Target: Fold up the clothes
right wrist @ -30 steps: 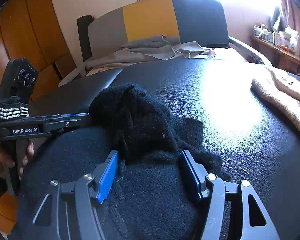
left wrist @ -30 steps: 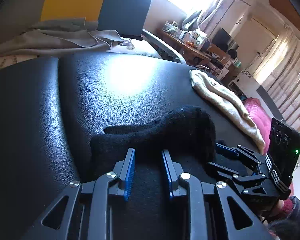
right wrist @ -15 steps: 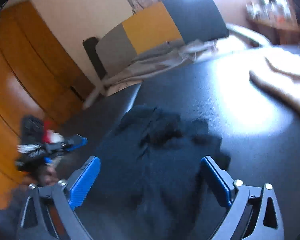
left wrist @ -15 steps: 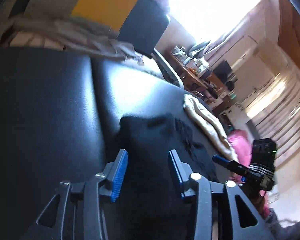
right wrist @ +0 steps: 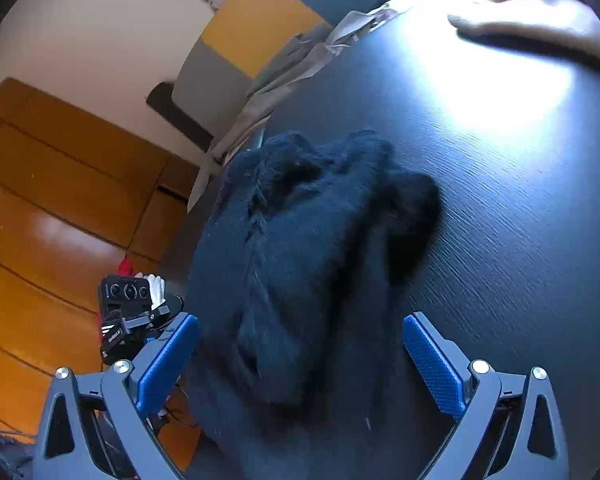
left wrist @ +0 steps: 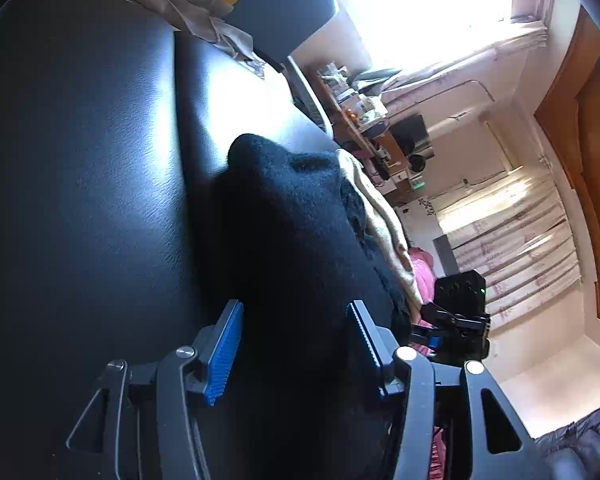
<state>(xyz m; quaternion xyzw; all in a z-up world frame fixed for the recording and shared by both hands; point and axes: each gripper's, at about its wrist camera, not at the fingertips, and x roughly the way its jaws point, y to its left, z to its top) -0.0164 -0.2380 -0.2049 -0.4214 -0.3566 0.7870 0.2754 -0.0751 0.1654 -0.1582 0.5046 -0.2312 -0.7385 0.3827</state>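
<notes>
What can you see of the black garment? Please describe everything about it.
The black garment looks like fuzzy, thick knit, bunched into a soft heap with folds, not flat. It lies on the black leather-like surface, beside a beige cloth. Part of it lies between the pads of each gripper, left and right; neither clamps it, and the left jaws are opening.

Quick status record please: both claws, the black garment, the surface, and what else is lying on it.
left claw: jaws opening, apart over the black knit, pads not pressing it
right claw: jaws wide, knit lies between them, not gripped
black knit garment: bunched in a heap on the surface, released
surface: black leather-look top, glare from the window
beige garment: lies beyond the black one, on the right claw's side
grey cloth: crumpled at the far edge, by the yellow and grey chair back
</notes>
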